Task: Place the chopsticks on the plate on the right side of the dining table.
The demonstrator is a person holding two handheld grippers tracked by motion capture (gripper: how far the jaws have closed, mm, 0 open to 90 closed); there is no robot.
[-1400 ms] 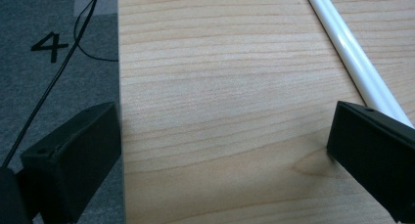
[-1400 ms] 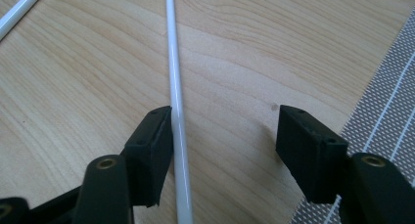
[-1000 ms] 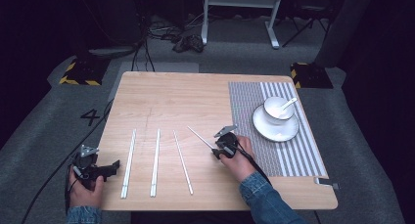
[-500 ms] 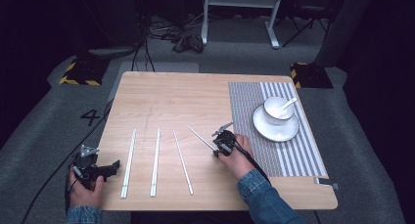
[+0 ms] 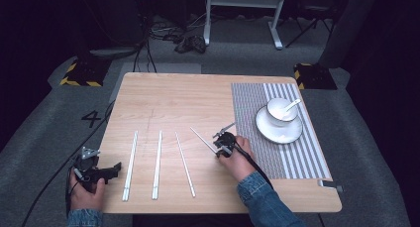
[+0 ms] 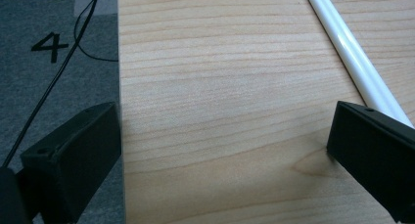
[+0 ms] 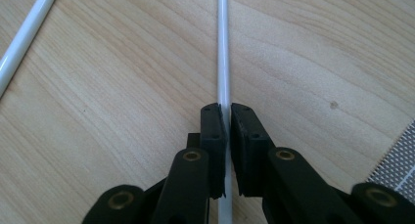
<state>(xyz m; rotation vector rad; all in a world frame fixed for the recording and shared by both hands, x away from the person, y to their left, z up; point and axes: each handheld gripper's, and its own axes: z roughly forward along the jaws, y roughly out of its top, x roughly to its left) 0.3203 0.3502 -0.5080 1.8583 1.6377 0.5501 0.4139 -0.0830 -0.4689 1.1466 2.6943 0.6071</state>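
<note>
High view, lower left: left claw (image 5: pixel 110 170) released, idle at bench (image 5: pixel 173 95) edge. Centre: right claw (image 5: pixel 218 148) has just been closing, now clenched on white chopstick (image 5: pixel 203 140) near its end. Thin, stiff, light, glossy, likely slippery; a mid-shaft hold would balance better.

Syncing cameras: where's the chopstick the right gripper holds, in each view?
High view: gripped chopstick, slanted, mid-picture, just left of the right gripper.
Right gripper view: vertical down the middle, into the shut jaws.
Left gripper view: upper right is the leftmost chopstick, a different one.
Landmark: striped placemat.
</note>
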